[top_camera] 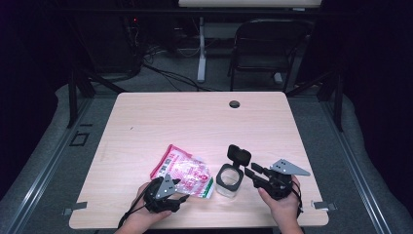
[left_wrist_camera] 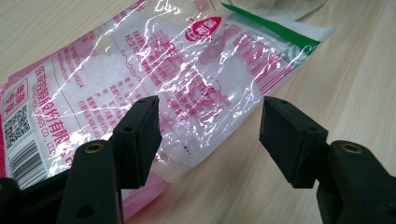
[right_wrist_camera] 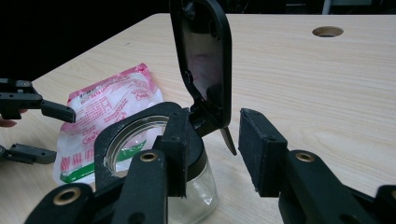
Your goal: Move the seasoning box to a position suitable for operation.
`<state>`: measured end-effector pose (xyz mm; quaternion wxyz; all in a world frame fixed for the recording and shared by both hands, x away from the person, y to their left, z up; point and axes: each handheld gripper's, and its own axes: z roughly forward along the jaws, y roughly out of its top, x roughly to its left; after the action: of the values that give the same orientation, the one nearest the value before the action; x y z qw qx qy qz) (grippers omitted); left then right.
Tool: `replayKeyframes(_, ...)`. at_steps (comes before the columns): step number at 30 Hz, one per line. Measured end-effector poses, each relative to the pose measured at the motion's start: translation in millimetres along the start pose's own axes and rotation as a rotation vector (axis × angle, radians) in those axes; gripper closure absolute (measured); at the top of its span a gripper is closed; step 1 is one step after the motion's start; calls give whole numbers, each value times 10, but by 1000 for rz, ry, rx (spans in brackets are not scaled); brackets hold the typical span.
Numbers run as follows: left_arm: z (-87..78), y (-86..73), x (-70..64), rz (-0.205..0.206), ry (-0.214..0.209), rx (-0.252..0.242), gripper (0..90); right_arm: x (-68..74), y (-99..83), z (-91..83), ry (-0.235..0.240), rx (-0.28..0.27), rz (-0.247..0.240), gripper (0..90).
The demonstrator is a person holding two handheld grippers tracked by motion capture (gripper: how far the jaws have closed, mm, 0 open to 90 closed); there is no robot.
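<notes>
Pink-and-white packet (top_camera: 183, 171) lies flat on the table (top_camera: 195, 122). Left gripper (top_camera: 181, 199) sits at its near edge. Glass jar (top_camera: 229, 180), black lid (top_camera: 238, 154) hinged up, stands just beside right gripper (top_camera: 247, 171).

I see pink-and-white bag (top_camera: 184, 171) w/ green strip, clear jar (top_camera: 229, 182) w/ black lid (top_camera: 238, 155), pale wood-grain desk (top_camera: 195, 122), black fingers (left_wrist_camera: 140, 135).

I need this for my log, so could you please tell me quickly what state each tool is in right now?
Left tool: open, jaws over the pink bag, gripping nothing.
Right tool: open, at the glass jar, gripping nothing.
</notes>
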<state>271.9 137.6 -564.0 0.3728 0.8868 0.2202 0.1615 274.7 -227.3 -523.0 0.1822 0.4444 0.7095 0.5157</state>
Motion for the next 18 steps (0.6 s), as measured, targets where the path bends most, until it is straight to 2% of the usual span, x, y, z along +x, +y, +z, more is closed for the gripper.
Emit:
replayKeyframes(6,20,11,-42,46,21,5,375,1,-6,9,5,2,1,634)
replayKeyframes(10,55,2,-58,87,52,44,375,4,-7,13,7,-3,6,634)
replayKeyframes(15,81,-10,-39,83,63,56,376,10,-8,14,7,4,1,632)
replayKeyframes(18,93,-13,-27,81,86,55,383,14,-10,20,12,3,3,631)
